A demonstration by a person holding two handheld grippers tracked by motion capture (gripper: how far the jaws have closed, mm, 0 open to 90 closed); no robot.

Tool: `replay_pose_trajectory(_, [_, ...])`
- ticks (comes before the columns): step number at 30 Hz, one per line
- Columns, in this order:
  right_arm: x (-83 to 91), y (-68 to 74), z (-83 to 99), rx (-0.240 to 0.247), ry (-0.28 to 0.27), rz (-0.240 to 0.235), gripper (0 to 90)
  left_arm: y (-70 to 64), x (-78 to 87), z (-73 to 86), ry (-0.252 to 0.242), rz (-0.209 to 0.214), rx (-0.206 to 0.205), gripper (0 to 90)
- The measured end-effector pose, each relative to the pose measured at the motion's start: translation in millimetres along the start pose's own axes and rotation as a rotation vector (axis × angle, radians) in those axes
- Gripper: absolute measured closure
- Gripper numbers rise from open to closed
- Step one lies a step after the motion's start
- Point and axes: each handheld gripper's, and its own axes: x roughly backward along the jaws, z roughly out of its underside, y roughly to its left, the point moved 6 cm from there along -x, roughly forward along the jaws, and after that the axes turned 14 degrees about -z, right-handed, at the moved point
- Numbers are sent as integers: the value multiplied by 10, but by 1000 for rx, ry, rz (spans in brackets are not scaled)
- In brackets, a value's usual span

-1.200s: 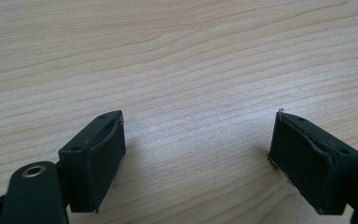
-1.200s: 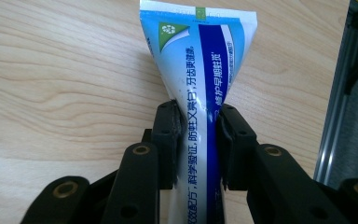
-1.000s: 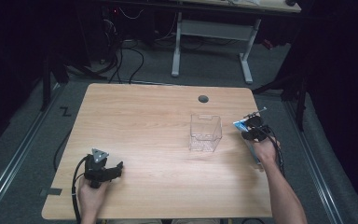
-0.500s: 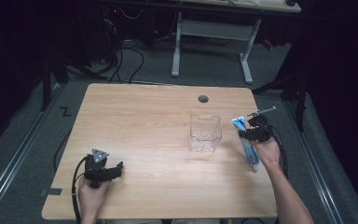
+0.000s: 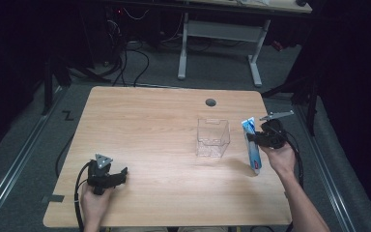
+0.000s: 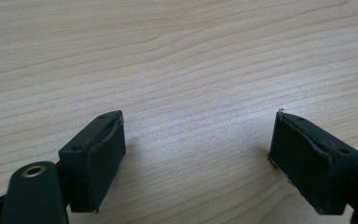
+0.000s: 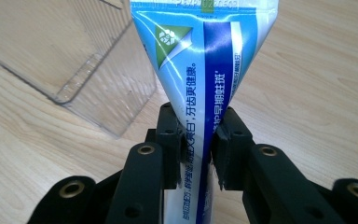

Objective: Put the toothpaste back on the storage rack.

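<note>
A blue and white toothpaste tube (image 5: pixel 252 145) (image 7: pixel 205 70) is squeezed between the jaws of my right gripper (image 5: pixel 261 139) (image 7: pixel 196 149), which is shut on it near the table's right edge. The tube's flat crimped end points away from me, toward the far side. A clear plastic box (image 5: pixel 213 137) (image 7: pixel 70 56) stands open-topped just left of the tube. My left gripper (image 5: pixel 111 178) (image 6: pixel 198 154) rests near the table's front left, jaws wide apart over bare wood with nothing between them.
The wooden table (image 5: pixel 149 125) has a round cable hole (image 5: pixel 210 102) near its far edge. A second desk frame (image 5: pixel 222 34) and cables stand on the floor beyond. The table's right edge lies close to my right hand.
My right gripper has carried the tube slightly left and toward me, and the tube now lies more lengthwise along the table's right side. The left gripper has stayed put.
</note>
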Motion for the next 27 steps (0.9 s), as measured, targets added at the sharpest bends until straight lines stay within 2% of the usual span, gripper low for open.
replay_pose_trajectory(10, [100,129,-53,43,-39,-16,750,0,0,0,0,0,1,182])
replay_pose_trajectory(19, [261,256,-127,69,-93,-42,749,-1,0,0,0,0,1,182])
replay_pose_trajectory(20, [297,294,-151,81,-112,-49,749,0,0,0,0,0,0,181])
replay_pose_trajectory(27, [373,421,-215,115,-128,-55,749,0,0,0,0,0,1,181])
